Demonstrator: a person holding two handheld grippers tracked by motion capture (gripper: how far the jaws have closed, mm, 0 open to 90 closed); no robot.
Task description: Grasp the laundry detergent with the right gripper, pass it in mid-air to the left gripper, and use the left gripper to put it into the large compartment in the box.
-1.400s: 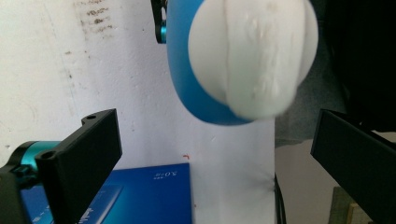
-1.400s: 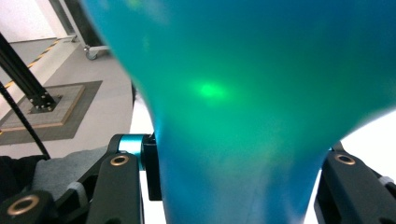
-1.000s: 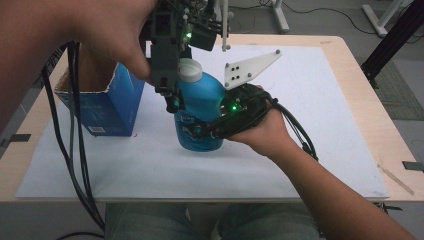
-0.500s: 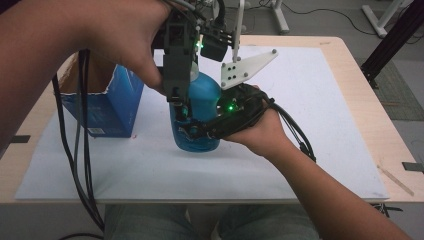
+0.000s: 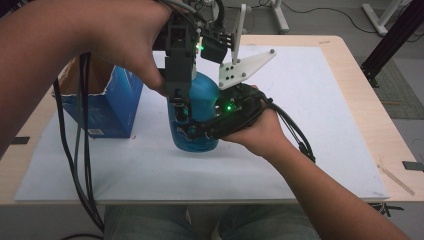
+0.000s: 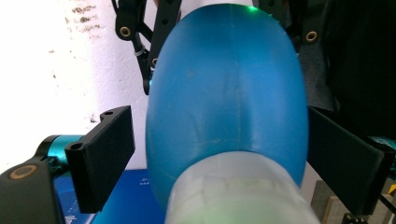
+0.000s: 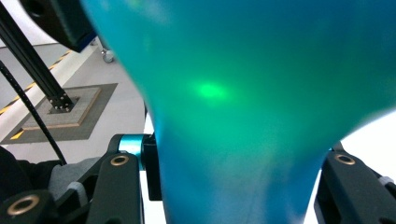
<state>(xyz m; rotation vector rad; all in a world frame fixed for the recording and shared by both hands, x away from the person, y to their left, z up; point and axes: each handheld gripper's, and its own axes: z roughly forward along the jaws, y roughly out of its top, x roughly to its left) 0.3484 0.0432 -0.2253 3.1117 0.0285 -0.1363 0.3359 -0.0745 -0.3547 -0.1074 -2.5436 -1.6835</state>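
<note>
A blue bottle (image 5: 201, 97) stands upright on the white mat (image 5: 330, 130) near the table's middle. My right gripper (image 5: 192, 132) comes in from the right and is shut on the bottle's lower body; the right gripper view has the bottle (image 7: 243, 93) pinched between both jaws. My left gripper (image 5: 181, 111) hangs down over the bottle's top from above. In the left gripper view its jaws stand wide on either side of the bottle's shoulder (image 6: 229, 93), a small gap at one side, with the white cap (image 6: 238, 191) close to the camera. The left gripper (image 6: 217, 116) is open.
An open blue carton (image 5: 107, 102) stands just left of the bottle. Black cables (image 5: 80, 150) trail from the left hand over the mat's front left. The right gripper's white three-cornered plate (image 5: 245, 67) sticks up behind the bottle. Bare mat lies to the right.
The left gripper has come down over the bottle's top, covering the white cap in the high view. The right gripper has kept its hold on the bottle.
</note>
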